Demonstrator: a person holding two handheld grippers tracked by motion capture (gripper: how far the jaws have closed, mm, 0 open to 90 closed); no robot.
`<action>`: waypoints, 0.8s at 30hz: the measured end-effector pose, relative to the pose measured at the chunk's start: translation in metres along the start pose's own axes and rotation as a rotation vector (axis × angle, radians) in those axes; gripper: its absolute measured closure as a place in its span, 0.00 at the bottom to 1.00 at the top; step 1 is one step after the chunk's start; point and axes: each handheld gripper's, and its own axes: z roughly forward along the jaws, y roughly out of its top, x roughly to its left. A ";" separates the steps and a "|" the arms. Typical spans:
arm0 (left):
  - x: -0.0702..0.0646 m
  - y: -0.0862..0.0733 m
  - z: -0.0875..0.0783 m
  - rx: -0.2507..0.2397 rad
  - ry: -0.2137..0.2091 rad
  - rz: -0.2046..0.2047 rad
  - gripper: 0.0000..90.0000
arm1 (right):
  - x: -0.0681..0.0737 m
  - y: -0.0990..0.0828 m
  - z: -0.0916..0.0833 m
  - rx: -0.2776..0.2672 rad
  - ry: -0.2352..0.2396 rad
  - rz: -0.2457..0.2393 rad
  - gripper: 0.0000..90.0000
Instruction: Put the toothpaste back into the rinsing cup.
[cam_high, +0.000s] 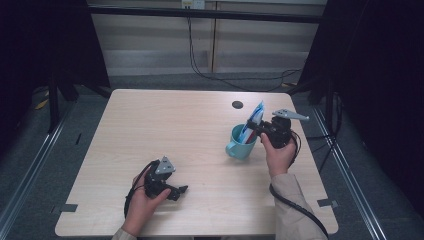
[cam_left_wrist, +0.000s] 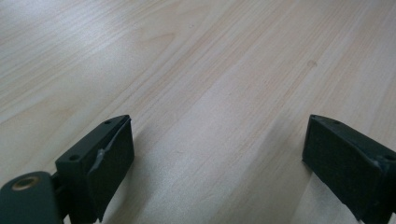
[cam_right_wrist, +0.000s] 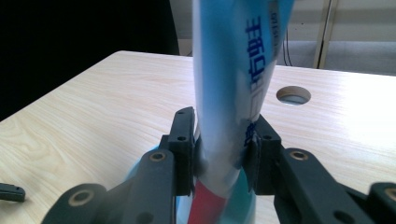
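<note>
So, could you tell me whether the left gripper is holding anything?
No, the left gripper has its fingers wide apart over bare table.

Pale wood-grain bench (cam_left_wrist: 196, 70), smooth with a soft sheen. Teal mug (cam_high: 241, 145) looks glazed and glossy. The blue-and-white tube (cam_right_wrist: 233, 70) is shiny, slick plastic. Right tool (cam_right_wrist: 219, 156): matt black plastic, brass-coloured inserts, slightly rough pads.

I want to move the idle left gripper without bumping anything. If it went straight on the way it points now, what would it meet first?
Probably nothing: the left gripper has bare table ahead of its open jaws.
</note>
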 end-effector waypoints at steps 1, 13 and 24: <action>0.000 0.000 0.000 0.000 0.000 0.000 0.10 | 0.000 0.000 0.000 0.002 -0.003 0.001 0.74; 0.000 0.000 0.000 0.000 0.003 0.000 0.10 | -0.006 -0.003 -0.004 0.009 -0.025 0.004 0.71; 0.000 0.000 0.000 0.000 0.003 0.001 0.10 | -0.008 -0.005 -0.005 0.018 -0.034 -0.006 0.68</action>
